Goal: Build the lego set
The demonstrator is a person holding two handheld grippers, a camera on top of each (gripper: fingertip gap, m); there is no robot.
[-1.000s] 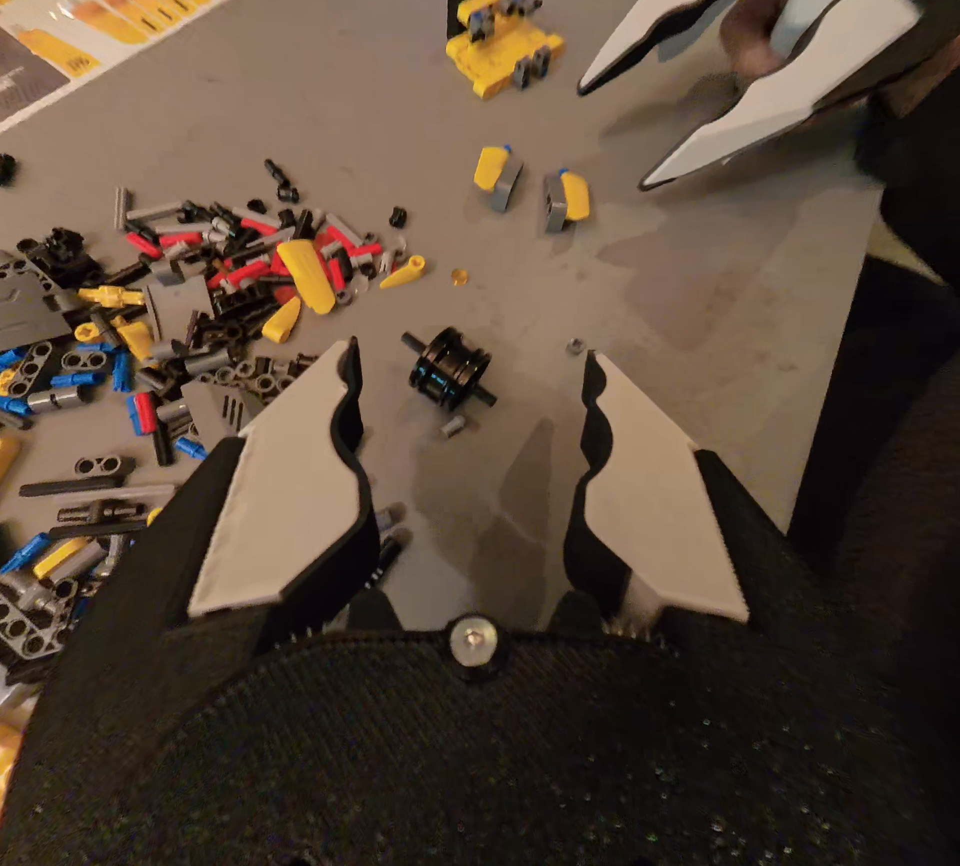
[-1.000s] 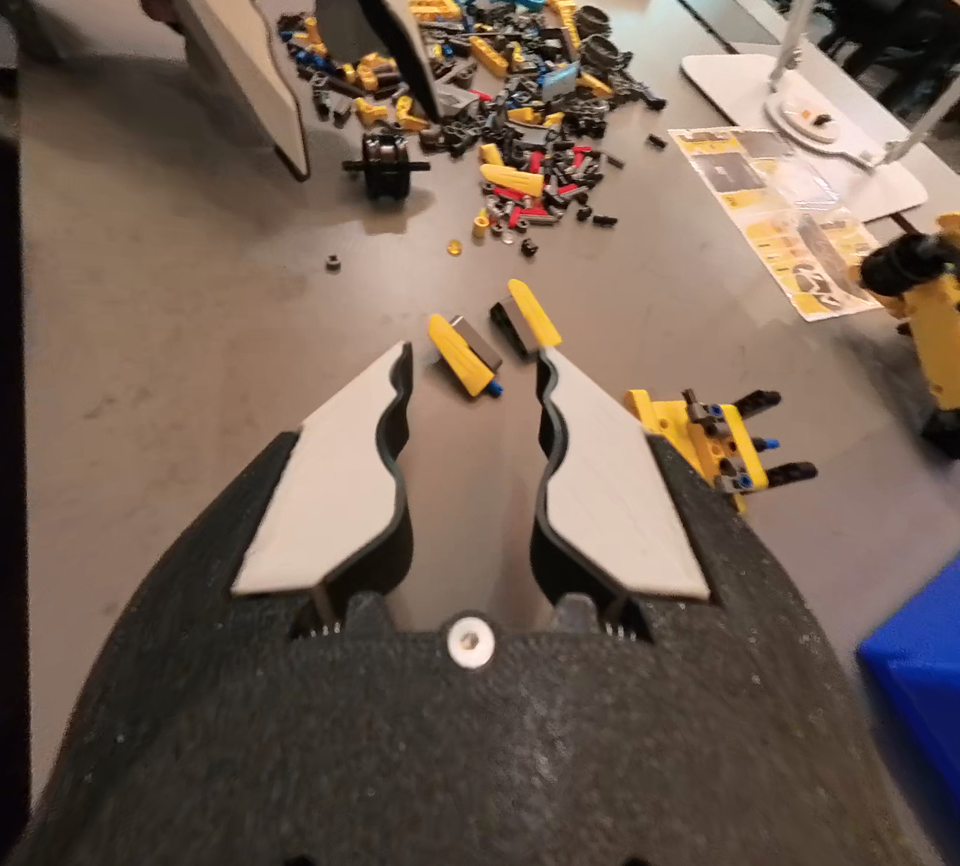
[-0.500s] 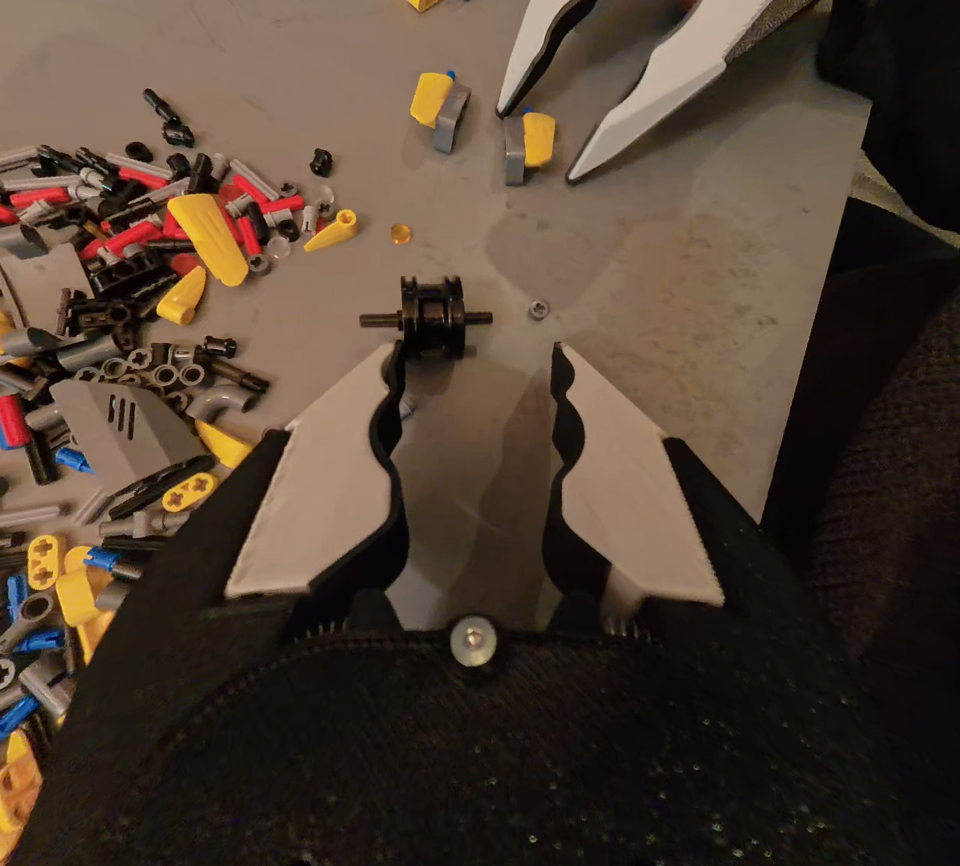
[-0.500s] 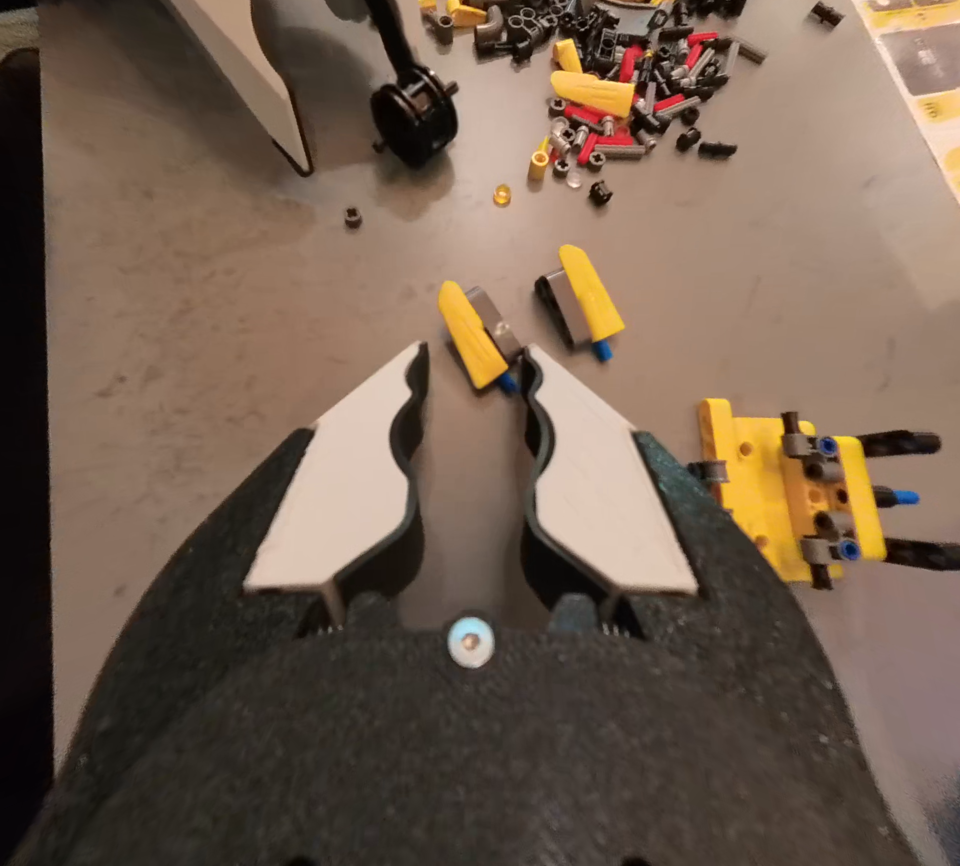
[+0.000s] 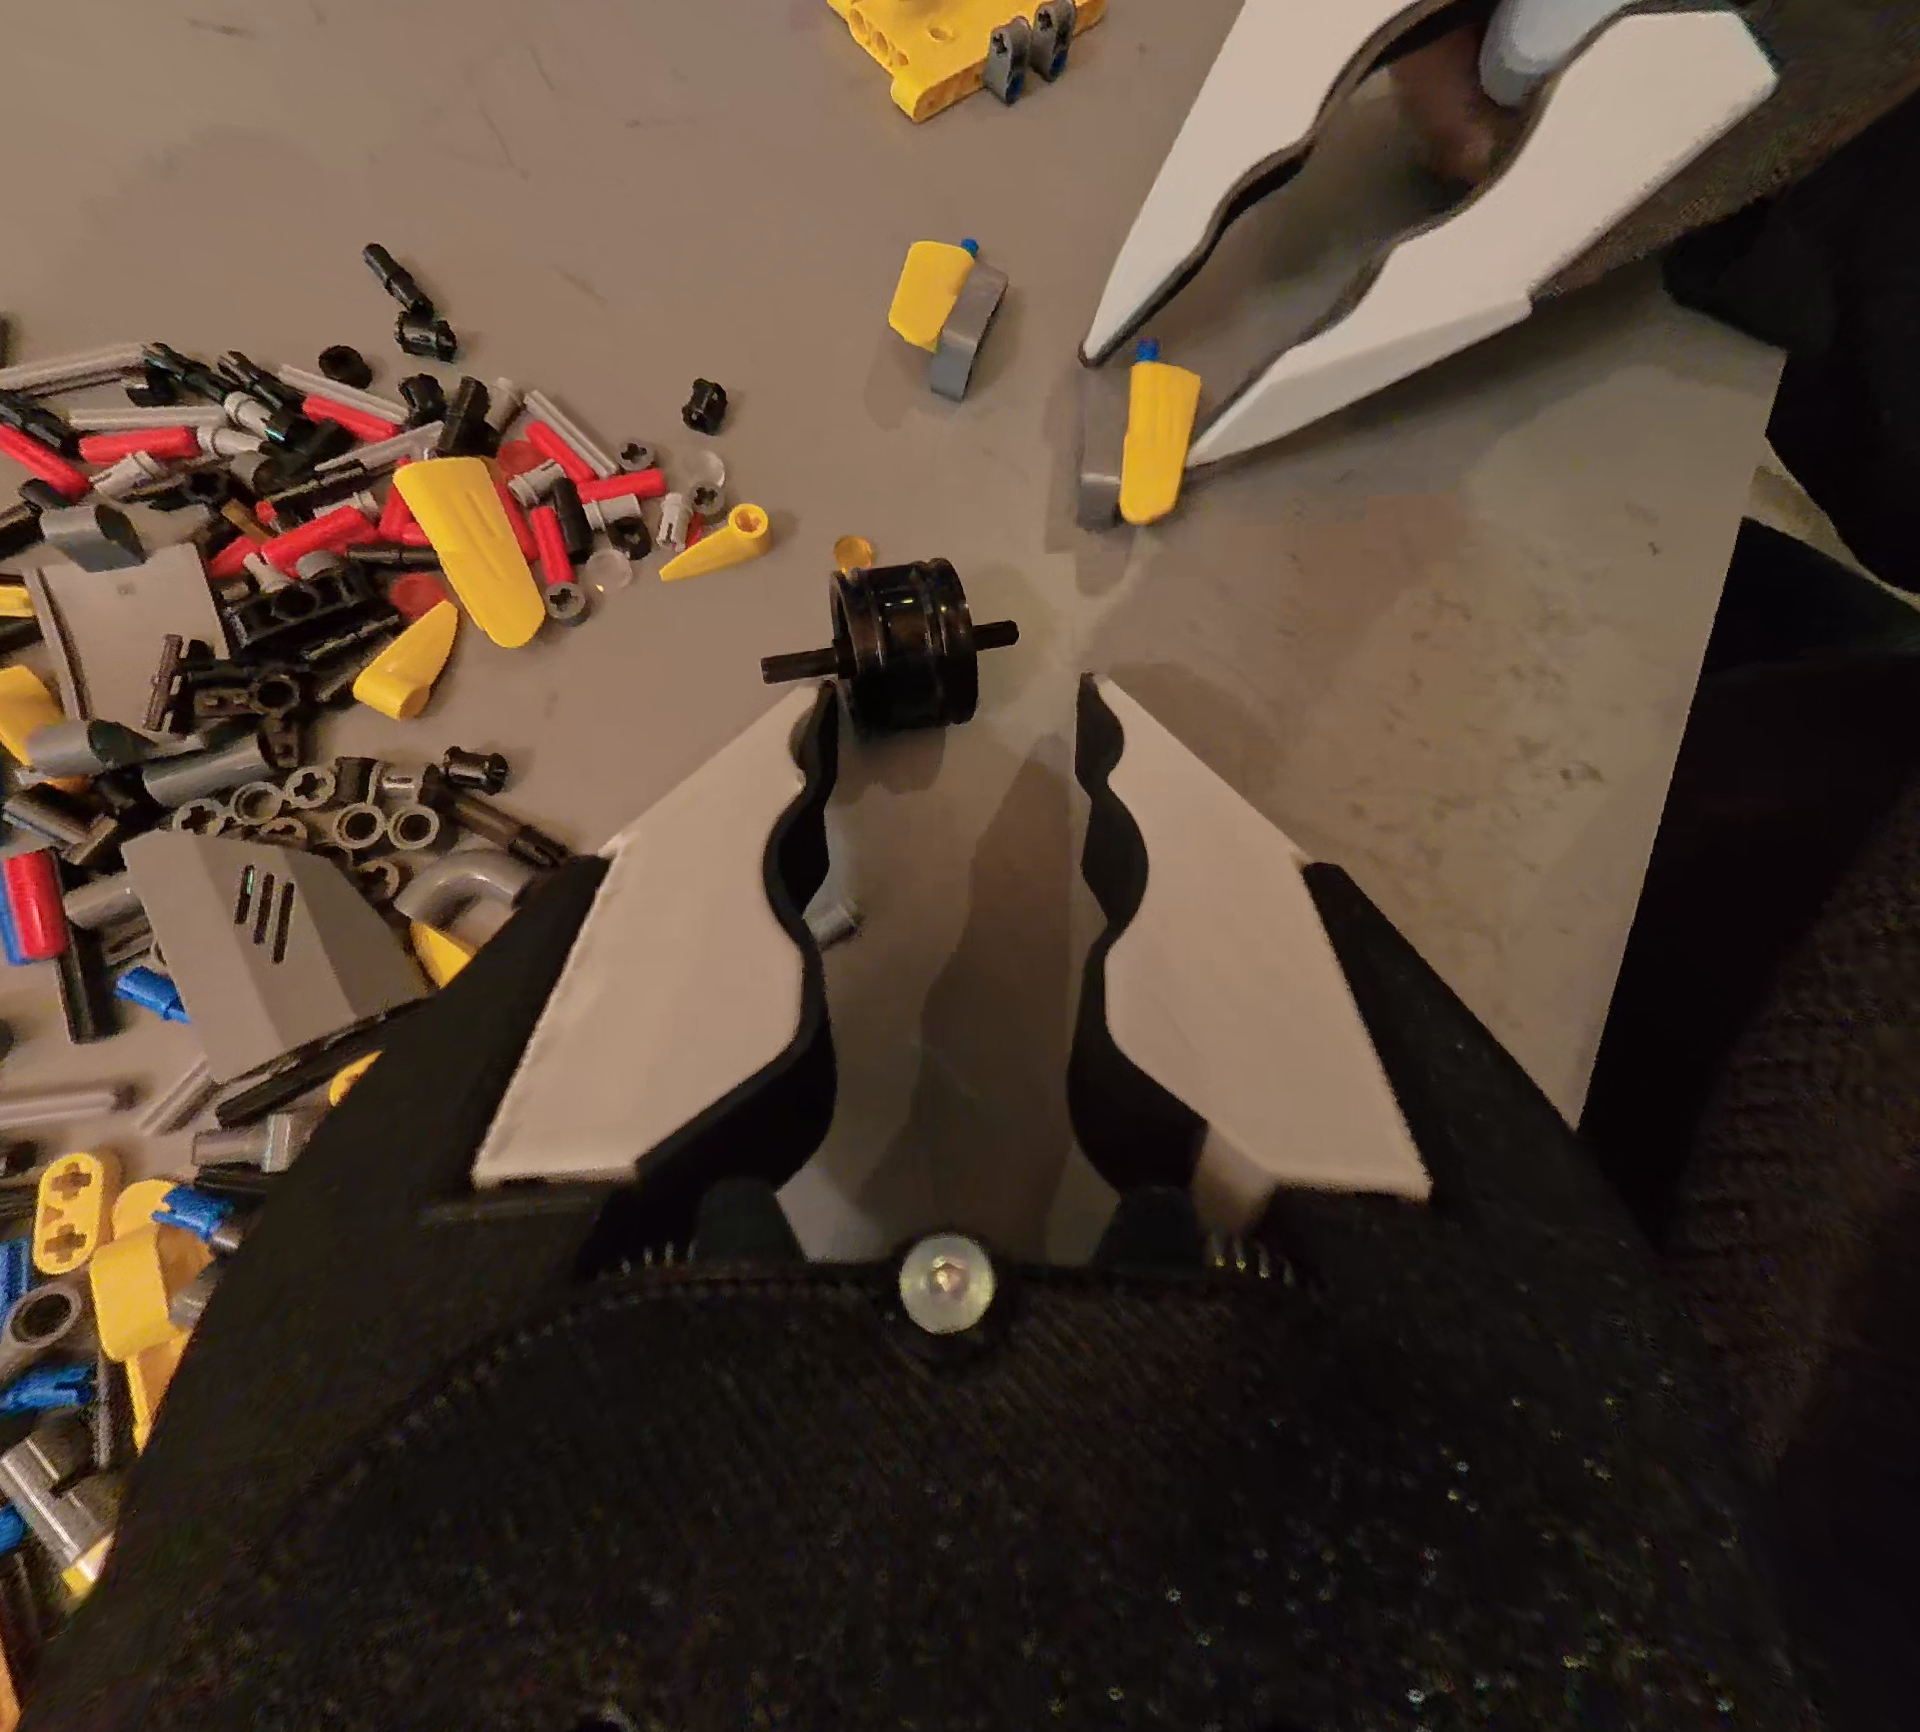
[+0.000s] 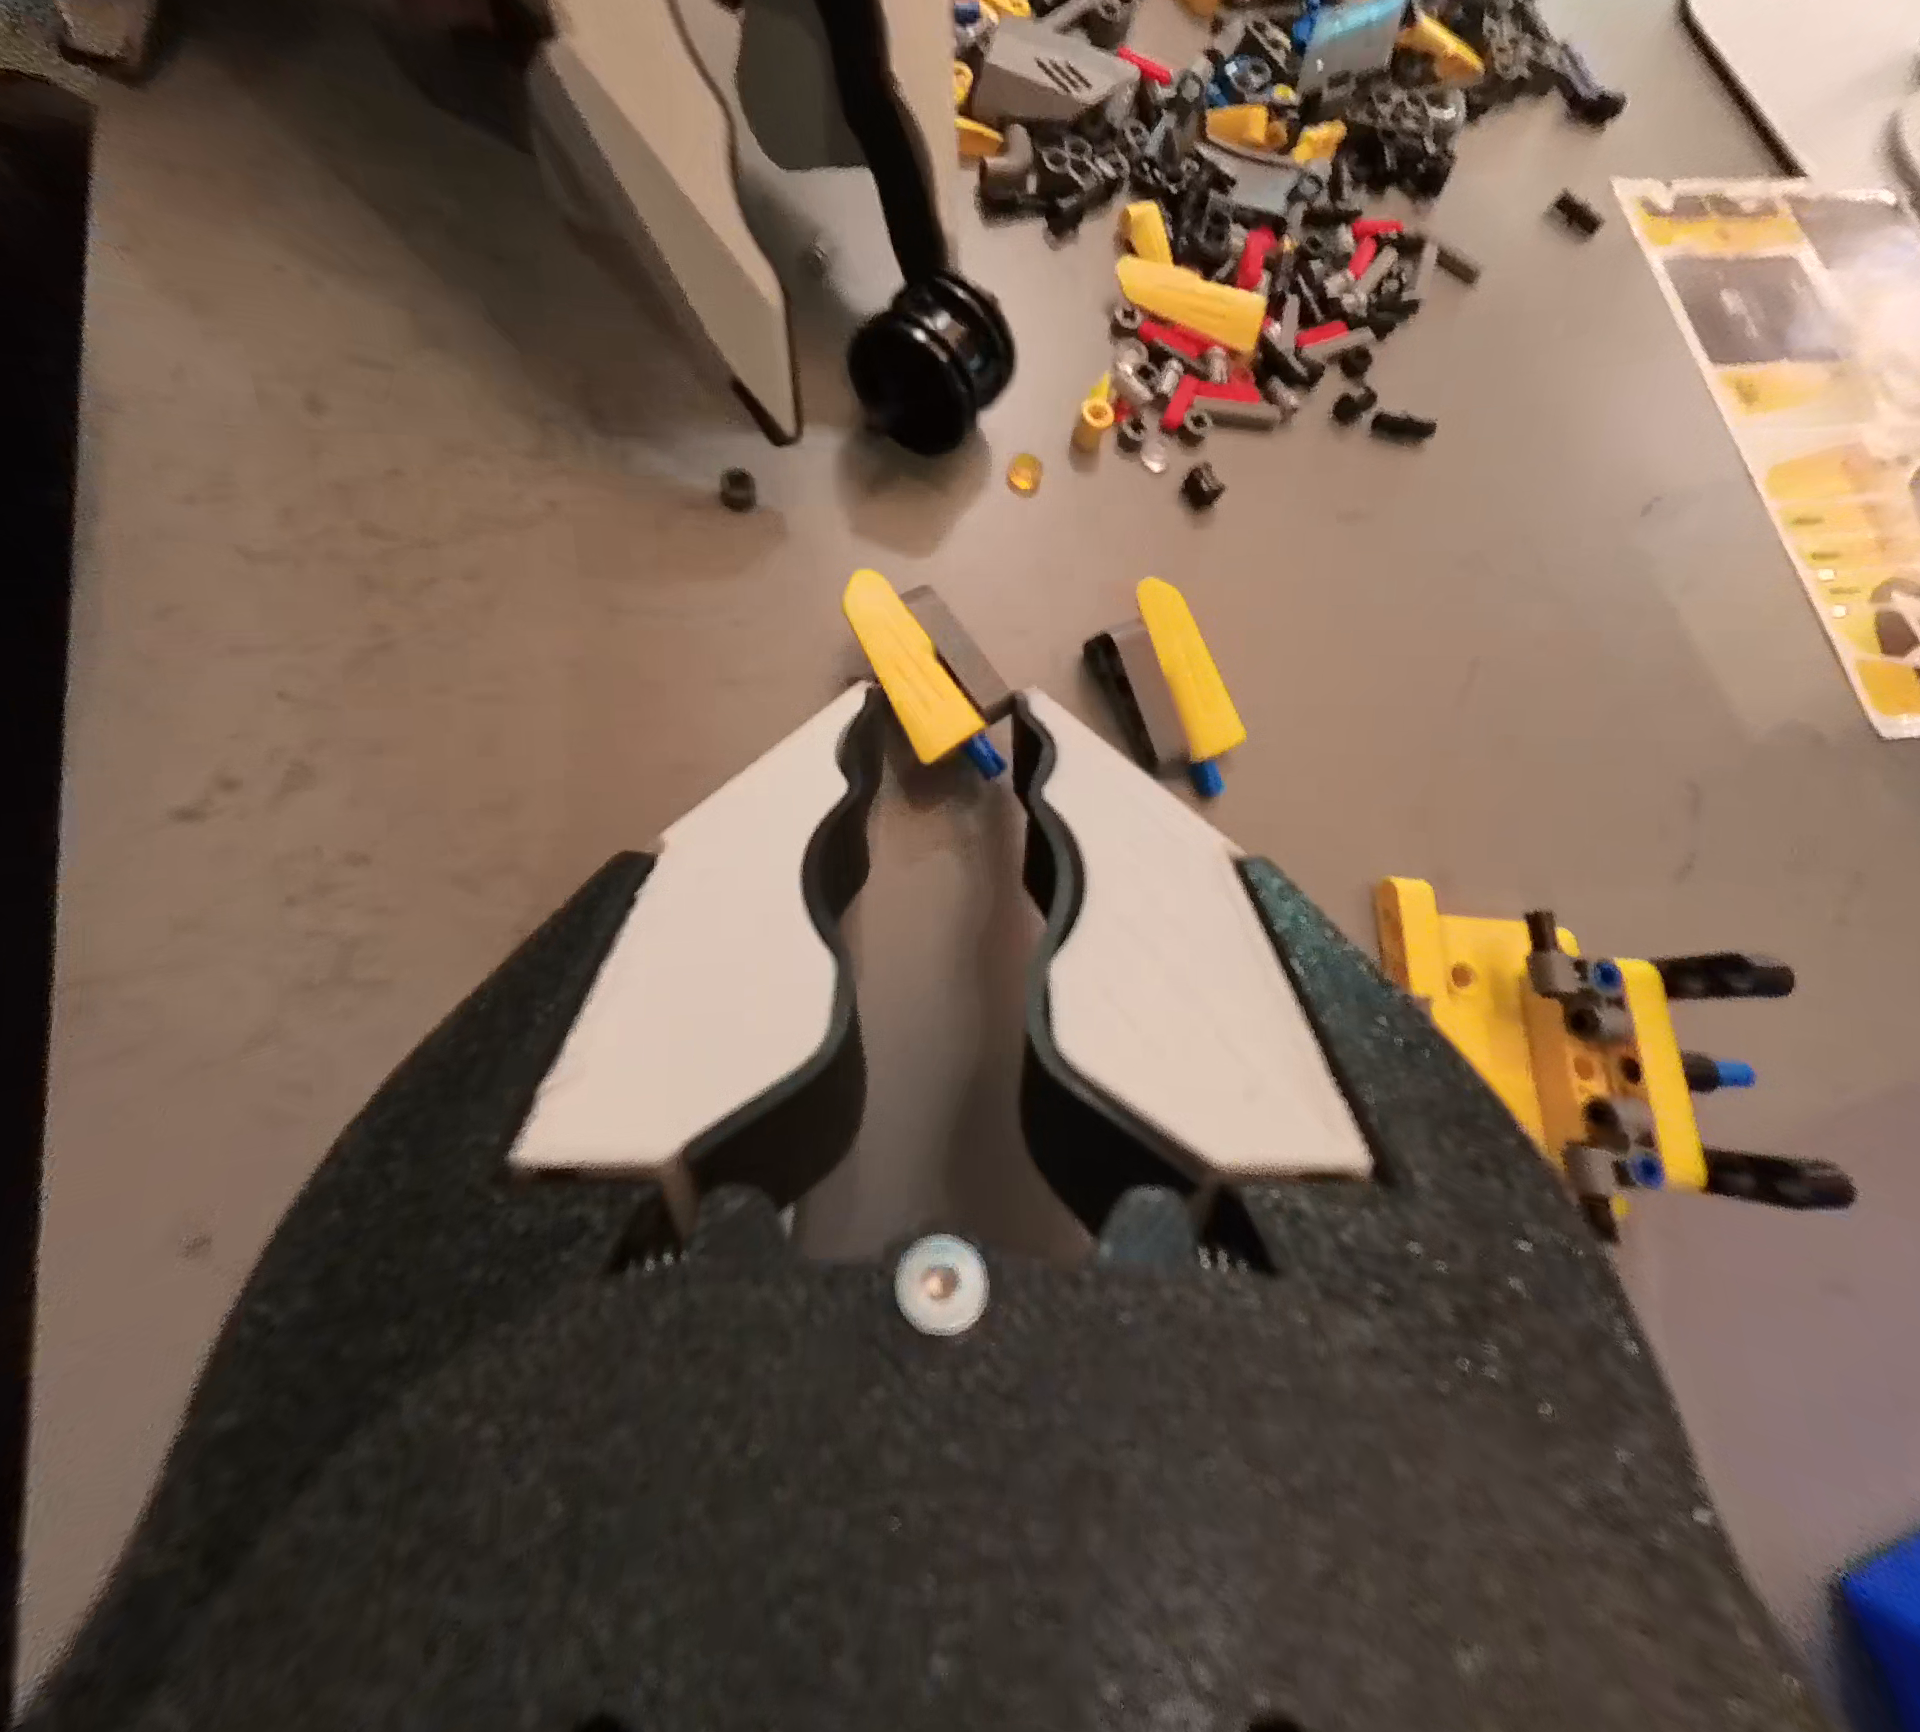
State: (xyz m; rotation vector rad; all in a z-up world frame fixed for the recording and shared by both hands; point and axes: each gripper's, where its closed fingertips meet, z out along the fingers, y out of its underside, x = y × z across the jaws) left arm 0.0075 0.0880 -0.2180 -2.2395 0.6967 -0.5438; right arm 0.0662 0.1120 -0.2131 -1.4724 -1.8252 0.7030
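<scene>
Left gripper (image 5: 954,695) spread, its tip beside the black wheel (image 5: 904,643) at frame centre; right gripper (image 6: 940,716) spread around a yellow piece (image 6: 914,669); neither lifted.

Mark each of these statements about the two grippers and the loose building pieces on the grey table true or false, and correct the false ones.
1. The left gripper is open beside the black wheel hub. True.
2. The right gripper is clamped shut on the yellow frame assembly. False: it is open, its tips at a yellow-and-grey piece.
3. A second yellow-and-grey piece lies free on the table. True.
4. The black wheel hub sits buried in the parts pile. False: it stands apart, at the pile's edge.
</scene>
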